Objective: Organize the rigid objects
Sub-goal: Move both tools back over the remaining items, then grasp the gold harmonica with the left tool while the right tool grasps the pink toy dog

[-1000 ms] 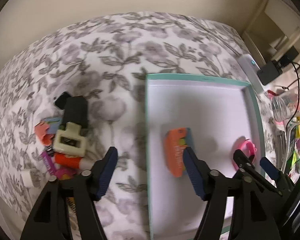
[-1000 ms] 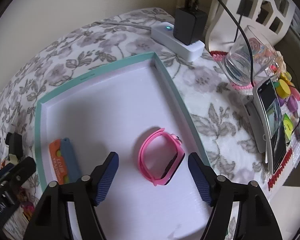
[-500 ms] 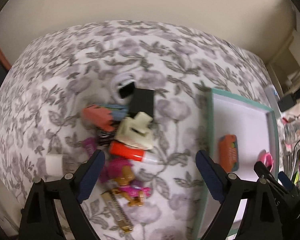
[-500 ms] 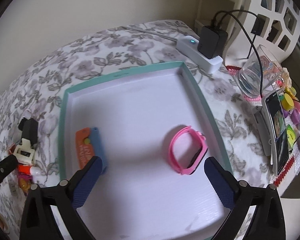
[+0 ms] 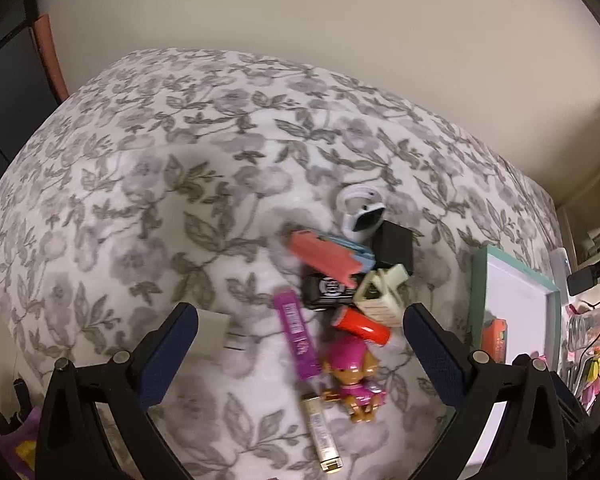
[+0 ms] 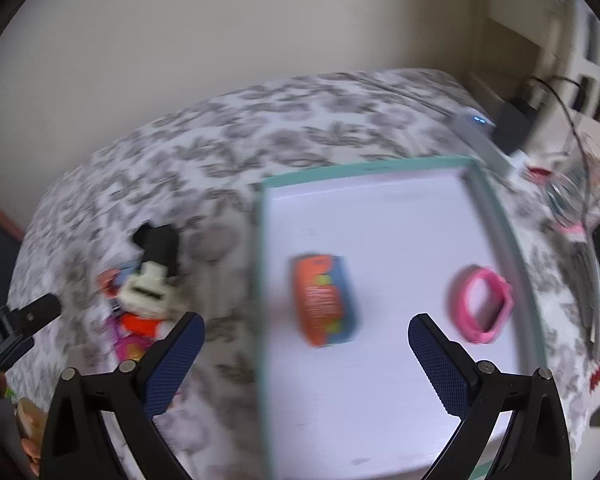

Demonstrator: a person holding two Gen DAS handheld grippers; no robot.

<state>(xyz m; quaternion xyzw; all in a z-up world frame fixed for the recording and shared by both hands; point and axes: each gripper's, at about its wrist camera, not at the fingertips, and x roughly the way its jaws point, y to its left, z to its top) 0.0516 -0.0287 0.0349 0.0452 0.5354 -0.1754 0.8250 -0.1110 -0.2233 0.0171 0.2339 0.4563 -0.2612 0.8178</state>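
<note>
Swung left off the tray (image 5: pixel 478 280) since a second ago; left gripper (image 5: pixel 300 344) opening, right gripper (image 6: pixel 306 350) agape, both empty. Toy pile (image 5: pixel 348 300) mid-frame: descend squarely, take one piece.

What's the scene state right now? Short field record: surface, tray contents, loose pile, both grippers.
surface: floral cloth
tray: teal-rimmed white tray, at the right of the pile
in tray: orange and blue box; pink watch band, apart from each other
loose pile: pink-capped toy figure, purple strip, red cylinder, cream clip, black box, coral piece
left gripper: over the pile, jaws opening, nothing between them
right gripper: over the tray's left edge, open, empty
</note>
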